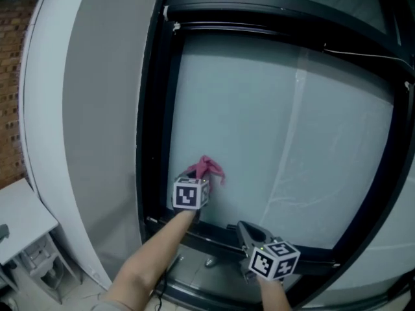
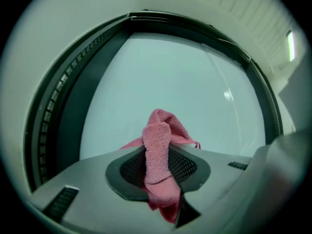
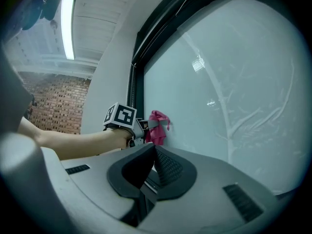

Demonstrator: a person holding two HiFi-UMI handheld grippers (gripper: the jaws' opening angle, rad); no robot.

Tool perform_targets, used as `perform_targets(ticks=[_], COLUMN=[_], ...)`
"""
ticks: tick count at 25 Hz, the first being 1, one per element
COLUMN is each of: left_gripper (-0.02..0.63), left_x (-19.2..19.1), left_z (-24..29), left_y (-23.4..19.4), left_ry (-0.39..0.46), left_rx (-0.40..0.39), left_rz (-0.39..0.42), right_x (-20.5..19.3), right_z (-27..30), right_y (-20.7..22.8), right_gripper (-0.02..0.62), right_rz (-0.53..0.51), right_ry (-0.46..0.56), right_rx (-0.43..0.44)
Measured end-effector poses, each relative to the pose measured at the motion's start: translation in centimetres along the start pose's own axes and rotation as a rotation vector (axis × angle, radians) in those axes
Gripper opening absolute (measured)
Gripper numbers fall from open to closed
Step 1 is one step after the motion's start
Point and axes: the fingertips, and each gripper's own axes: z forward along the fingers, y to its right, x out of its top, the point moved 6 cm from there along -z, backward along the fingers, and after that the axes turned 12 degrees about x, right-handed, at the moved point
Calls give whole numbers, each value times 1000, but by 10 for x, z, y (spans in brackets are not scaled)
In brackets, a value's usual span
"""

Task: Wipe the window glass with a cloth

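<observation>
Cloth [image 2: 157, 150], pink terry, bunched, against glass [image 2: 170, 77]

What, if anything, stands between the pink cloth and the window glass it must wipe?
Nothing visible does. The left gripper is shut on the pink cloth, whose bunched end lies right at the window glass, low on the pane. The right gripper sits lower, off to the side.

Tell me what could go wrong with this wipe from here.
1. The left gripper pinches the pink cloth as a narrow bunch, so it may slip out under drag.
2. Little cloth sticks past the gripper, so its hard tips might scrape the window glass.
3. It works close to the black frame, where the cloth could snag.
</observation>
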Motion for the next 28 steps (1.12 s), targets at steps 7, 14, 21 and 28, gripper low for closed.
perform_targets(ticks=[7, 14, 21, 28], left_gripper=[101, 101, 101, 101], left_x=[-5, -13, -19, -22], left_z=[-1, -5, -13, -19], left_y=[76, 135, 181, 232], left_ry=[16, 15, 17, 17], left_rx=[-139, -207, -270, -352], left_rz=[0, 36, -3, -22], right_x=[-2, -5, -12, -10], right_z=[-43, -81, -104, -136], right_y=[17, 38, 48, 57], right_gripper=[-11, -11, -11, -11], right_rz=[19, 43, 54, 49], right_ry=[10, 26, 12, 12], right_rx=[-92, -160, -198, -255])
